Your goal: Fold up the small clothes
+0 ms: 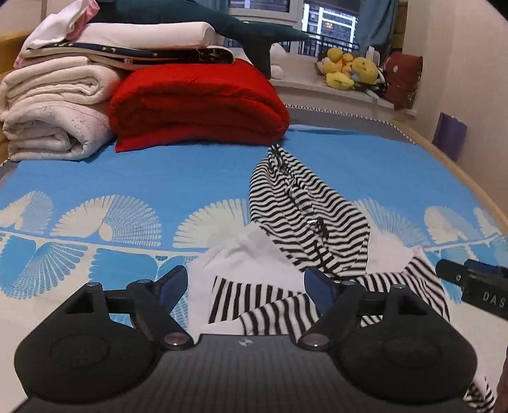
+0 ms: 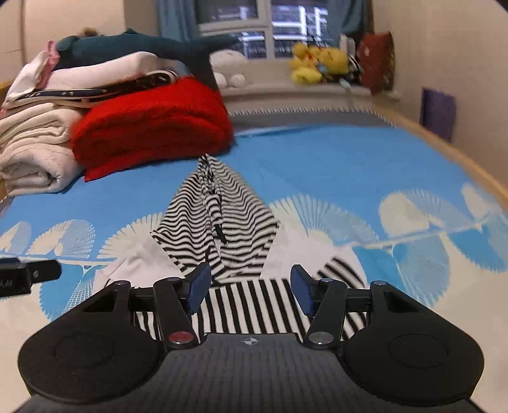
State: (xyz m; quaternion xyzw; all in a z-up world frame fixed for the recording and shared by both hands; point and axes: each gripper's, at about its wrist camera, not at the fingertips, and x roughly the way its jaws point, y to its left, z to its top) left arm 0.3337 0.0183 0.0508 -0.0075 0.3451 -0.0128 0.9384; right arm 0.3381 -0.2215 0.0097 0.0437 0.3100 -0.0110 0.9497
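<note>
The black-and-white striped garment (image 1: 304, 219) lies crumpled on the bed's blue sheet (image 1: 158, 178), which carries a band of white fan shapes. In the left wrist view the garment fills the span from 12 o'clock to 4 o'clock of the left tool (image 1: 244, 286); its narrow end points away toward the red folded blanket (image 1: 197, 104), and its white inner side (image 1: 250, 257) shows just ahead of the fingers. The left tool stands released, its blue pads (image 1: 173, 284) wide apart above the cloth with nothing pinched between them. At 3 o'clock in that view the tip of the right tool juts in from the edge.

In the right wrist view the right tool (image 2: 250, 289) hangs over the striped garment's (image 2: 219, 219) near hem, where the stripes run lengthwise. Its jaws are part open and the pads (image 2: 200, 286) press on nothing; cloth is seen through the gap below them. The garment rises to a peak at 12 o'clock.

At 10 o'clock, well apart from the garment, a stack of cream folded bedding (image 1: 54, 104) sits beside the red blanket, with a dark teal plush shark (image 1: 197, 19) on top. Yellow plush toys (image 1: 349, 70) sit on the window ledge at 1 o'clock.
</note>
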